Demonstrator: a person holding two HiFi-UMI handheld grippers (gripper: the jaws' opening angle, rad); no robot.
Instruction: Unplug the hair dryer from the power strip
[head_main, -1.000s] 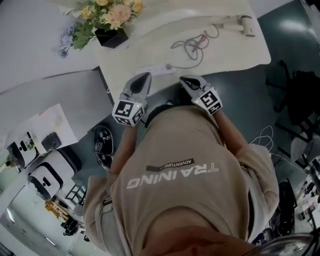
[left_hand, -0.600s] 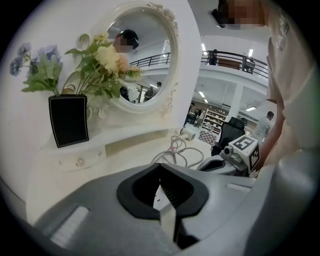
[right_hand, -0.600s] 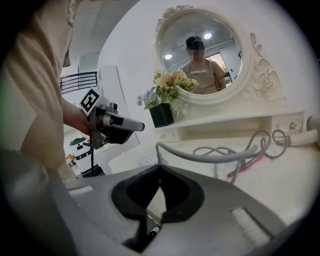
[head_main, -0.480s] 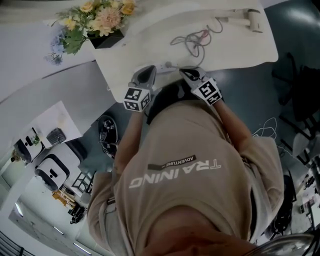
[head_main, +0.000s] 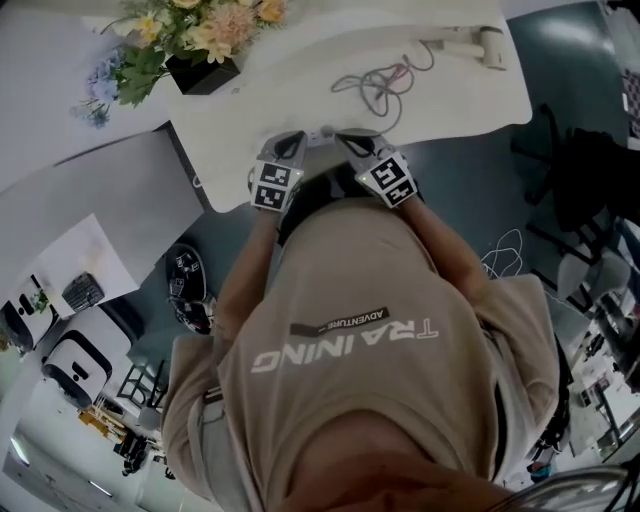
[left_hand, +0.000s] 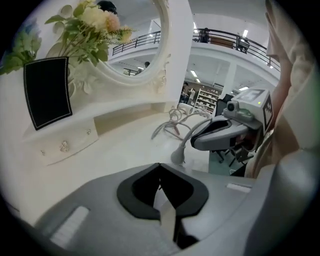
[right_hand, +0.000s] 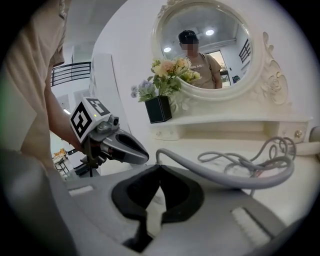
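Flanking the plug (left_hand: 178, 156) in the power strip (head_main: 320, 133), left gripper (left_hand: 160, 166) and right gripper (right_hand: 159, 169) hover, jaws pressed together and empty, seemingly lining up a pull.

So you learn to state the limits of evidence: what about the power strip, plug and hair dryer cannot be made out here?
The power strip: head view, mostly covered by left gripper and right gripper; both gripper views, largely under their own bodies.
The plug: left gripper view, its base hidden behind the gripper body, so seating is unclear.
The hair dryer: head view, too small to read its switch.
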